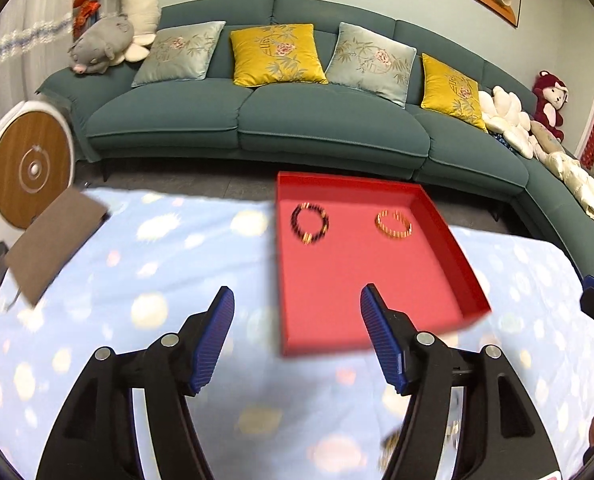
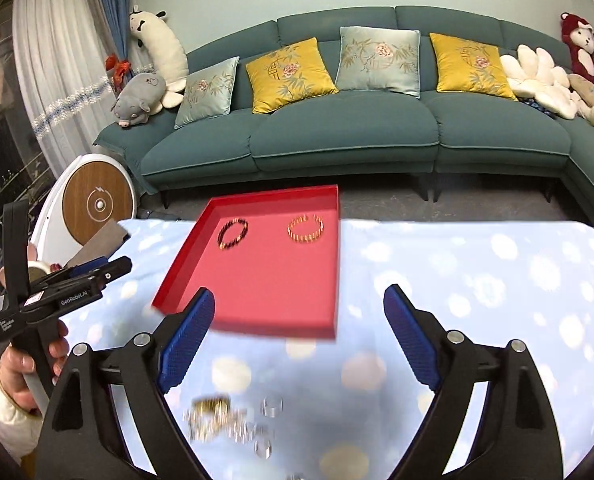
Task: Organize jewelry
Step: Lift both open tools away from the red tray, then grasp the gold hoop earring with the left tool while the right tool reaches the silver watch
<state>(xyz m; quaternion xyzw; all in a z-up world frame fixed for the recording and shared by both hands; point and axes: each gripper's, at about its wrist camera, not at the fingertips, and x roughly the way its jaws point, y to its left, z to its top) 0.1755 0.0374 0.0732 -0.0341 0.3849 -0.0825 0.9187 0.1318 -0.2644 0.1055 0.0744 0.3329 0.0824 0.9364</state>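
A red tray (image 1: 449, 240) (image 2: 185, 264) lies on a light blue spotted cloth. In it a dark bead bracelet (image 1: 310, 223) (image 2: 233, 233) lies at the far left and a gold bracelet (image 1: 393, 224) (image 2: 305, 229) at the far right. A blurred pile of gold and clear jewelry (image 2: 225, 420) lies on the cloth near me, partly seen in the left wrist view (image 1: 391, 440). My left gripper (image 1: 297, 336) is open and empty over the tray's near edge; it also shows in the right wrist view (image 2: 97, 268). My right gripper (image 2: 299, 340) is open and empty above the pile.
A brown cloth pad (image 1: 53, 240) lies at the table's far left corner. A round white and wood device (image 1: 29, 168) stands left of the table. A teal sofa (image 1: 257, 120) with cushions and plush toys lies beyond the table's far edge.
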